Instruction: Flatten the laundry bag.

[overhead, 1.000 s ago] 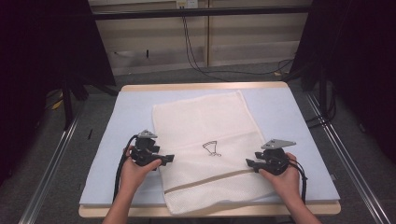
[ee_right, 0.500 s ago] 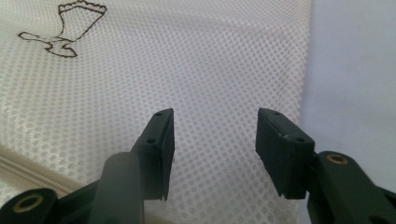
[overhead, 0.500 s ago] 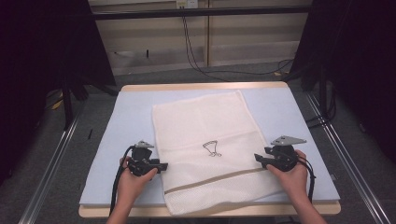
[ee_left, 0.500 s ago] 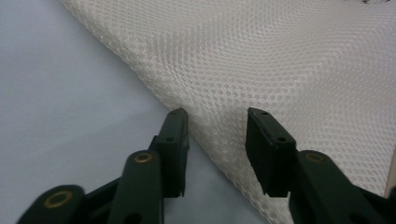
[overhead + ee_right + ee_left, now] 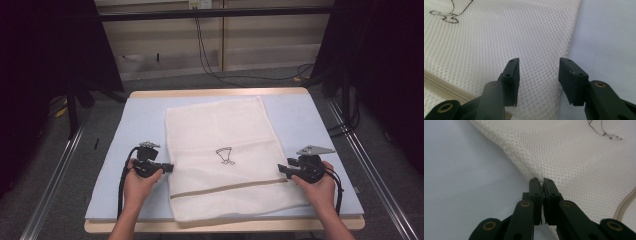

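The mesh laundry bag (image 5: 227, 160) lies flat along the middle of the pale blue tabletop (image 5: 125, 130), its zipped end toward the person and its far end near the back edge, with a small dark line drawing (image 5: 225, 155) printed near its middle. Nearest the person, a tan zipper band (image 5: 227, 188) crosses the bag from edge to edge. At the bag's left edge the left gripper (image 5: 541, 181) has just been closing and now pinches a small fold of the mesh between its pads. At the right edge the right gripper (image 5: 539, 68) stands with its jaws apart, having narrowed a little, the mesh edge lying under the gap and no pad pressing on it; in the high view it sits just beside that edge (image 5: 283, 169). From here the main risk looks like an uneven pull: with one side clamped and the other loose, any lift or fold would drag the bag askew or bunch it toward the left. The left hold is also thin, only a sliver of slippery net, so it could slide free under tension. If the right jaws close too far outward, they may catch nothing but the tabletop cover.
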